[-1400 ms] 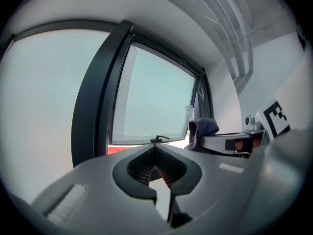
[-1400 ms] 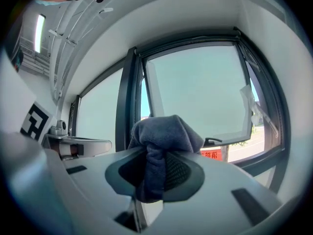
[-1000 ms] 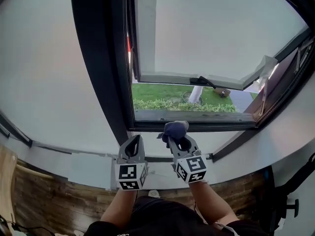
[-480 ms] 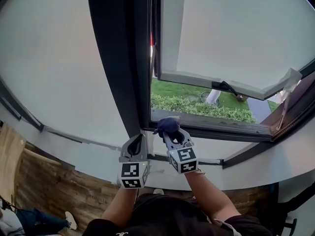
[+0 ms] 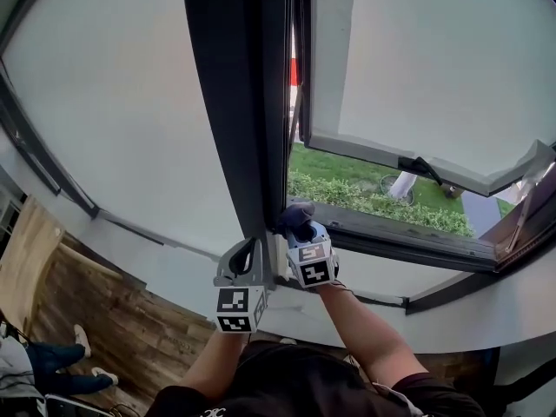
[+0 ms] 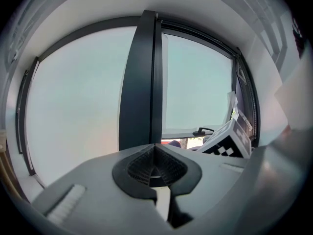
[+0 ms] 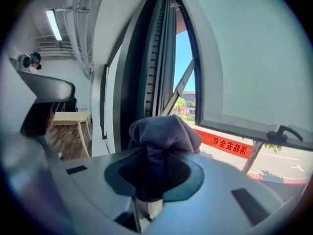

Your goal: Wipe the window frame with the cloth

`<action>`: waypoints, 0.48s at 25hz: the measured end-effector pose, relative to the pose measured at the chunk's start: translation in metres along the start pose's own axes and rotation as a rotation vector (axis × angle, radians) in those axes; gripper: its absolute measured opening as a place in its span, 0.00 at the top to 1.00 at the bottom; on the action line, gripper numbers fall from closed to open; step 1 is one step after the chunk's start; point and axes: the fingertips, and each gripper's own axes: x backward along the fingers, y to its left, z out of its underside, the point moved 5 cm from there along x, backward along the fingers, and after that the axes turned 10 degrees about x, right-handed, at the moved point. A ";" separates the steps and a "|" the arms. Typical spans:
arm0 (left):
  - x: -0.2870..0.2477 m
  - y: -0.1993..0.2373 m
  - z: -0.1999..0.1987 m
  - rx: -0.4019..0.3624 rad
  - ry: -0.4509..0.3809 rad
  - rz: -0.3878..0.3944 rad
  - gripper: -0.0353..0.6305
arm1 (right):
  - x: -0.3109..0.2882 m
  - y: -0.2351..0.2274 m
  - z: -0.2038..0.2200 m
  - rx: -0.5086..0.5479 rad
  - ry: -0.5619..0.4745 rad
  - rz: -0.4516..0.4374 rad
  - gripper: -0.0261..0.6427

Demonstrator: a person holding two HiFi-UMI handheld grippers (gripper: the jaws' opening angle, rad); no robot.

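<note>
My right gripper [image 5: 300,225] is shut on a dark grey-blue cloth [image 5: 296,214], bunched at its tip. The cloth [image 7: 164,132] sits at the lower left corner of the open window, where the dark vertical frame post [image 5: 252,120] meets the bottom frame rail [image 5: 391,233]. In the right gripper view the frame post [image 7: 146,72] rises just behind the cloth. My left gripper [image 5: 246,259] hangs beside the right one, below the post, shut with nothing between its jaws [image 6: 155,164].
The window sash [image 5: 417,76] is swung outward, its handle [image 5: 426,168] at the lower edge. Grass and a hedge [image 5: 365,198] lie outside. A white sill [image 5: 174,268] runs below the glass, and wooden floor [image 5: 95,320] lies beneath.
My right gripper has carried the cloth leftward along the bottom rail to the corner by the vertical post. The head view has shifted left with it. The left gripper stayed close alongside.
</note>
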 end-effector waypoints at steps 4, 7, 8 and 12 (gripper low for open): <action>0.001 0.006 0.008 0.005 0.022 -0.008 0.94 | -0.017 -0.003 0.004 -0.013 0.124 0.052 0.85; -0.001 0.012 0.010 0.014 0.032 -0.014 0.94 | -0.026 -0.001 0.000 0.041 0.160 0.090 0.85; -0.002 0.014 0.010 0.016 0.031 -0.017 0.94 | -0.028 -0.001 0.000 0.061 0.157 0.092 0.85; -0.007 0.023 0.013 0.029 0.036 -0.031 0.94 | -0.031 -0.001 0.000 0.090 0.144 0.050 0.85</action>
